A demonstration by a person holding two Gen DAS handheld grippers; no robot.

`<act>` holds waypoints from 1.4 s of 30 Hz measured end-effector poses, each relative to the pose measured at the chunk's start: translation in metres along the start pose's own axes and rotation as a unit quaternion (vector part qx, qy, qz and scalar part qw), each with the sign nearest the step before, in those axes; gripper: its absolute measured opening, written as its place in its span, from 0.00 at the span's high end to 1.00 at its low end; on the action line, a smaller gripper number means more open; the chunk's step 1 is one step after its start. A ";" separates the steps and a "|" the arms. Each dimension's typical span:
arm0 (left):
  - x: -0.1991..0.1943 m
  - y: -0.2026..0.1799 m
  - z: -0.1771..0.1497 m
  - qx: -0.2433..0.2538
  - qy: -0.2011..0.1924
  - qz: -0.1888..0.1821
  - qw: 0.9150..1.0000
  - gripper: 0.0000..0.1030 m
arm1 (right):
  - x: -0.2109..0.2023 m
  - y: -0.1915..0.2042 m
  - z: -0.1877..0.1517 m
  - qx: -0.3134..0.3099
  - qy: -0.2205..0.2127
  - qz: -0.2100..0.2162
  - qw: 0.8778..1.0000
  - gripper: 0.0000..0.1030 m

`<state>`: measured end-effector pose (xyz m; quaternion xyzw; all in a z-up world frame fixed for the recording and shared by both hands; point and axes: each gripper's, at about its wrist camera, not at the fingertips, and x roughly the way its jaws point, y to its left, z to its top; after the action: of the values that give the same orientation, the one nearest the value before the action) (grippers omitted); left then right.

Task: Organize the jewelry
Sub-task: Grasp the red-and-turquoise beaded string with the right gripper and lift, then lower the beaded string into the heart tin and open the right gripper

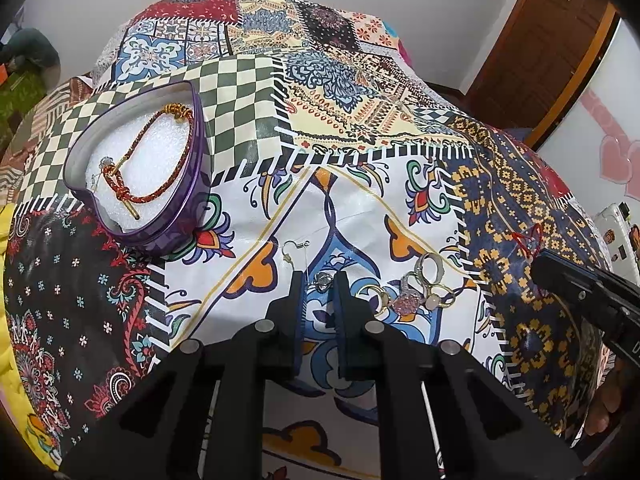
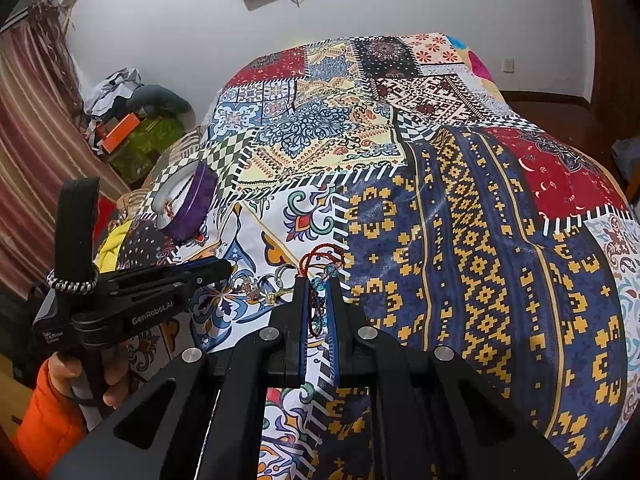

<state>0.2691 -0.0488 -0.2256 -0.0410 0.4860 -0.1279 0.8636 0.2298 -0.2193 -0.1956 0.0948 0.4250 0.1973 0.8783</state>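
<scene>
Two tools — left tool [image 1: 317,280] parted around a silver ring [image 1: 322,281], right tool [image 2: 319,284] clamped on a beaded red cord [image 2: 320,280].

tins: 1 [image 1: 176,216] | bracelets: 2 [image 1: 160,196] [image 2: 320,280] | tools: 2 [image 1: 318,280] [image 2: 318,286]

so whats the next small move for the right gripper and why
Probably lift and carry left toward the purple tin: the right gripper is shut on the red cord bracelet with blue beads, and the tin already holds a braided bracelet.
</scene>
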 end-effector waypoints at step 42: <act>-0.172 0.033 0.016 -0.015 -0.205 0.053 0.977 0.89 | -0.044 0.111 0.063 -0.101 -0.101 0.046 0.989 0.93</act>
<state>0.2035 0.0267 -0.0809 -0.0535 0.3017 -0.0632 0.9498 0.2252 -0.1374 -0.0882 0.0445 0.3068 0.2687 0.9120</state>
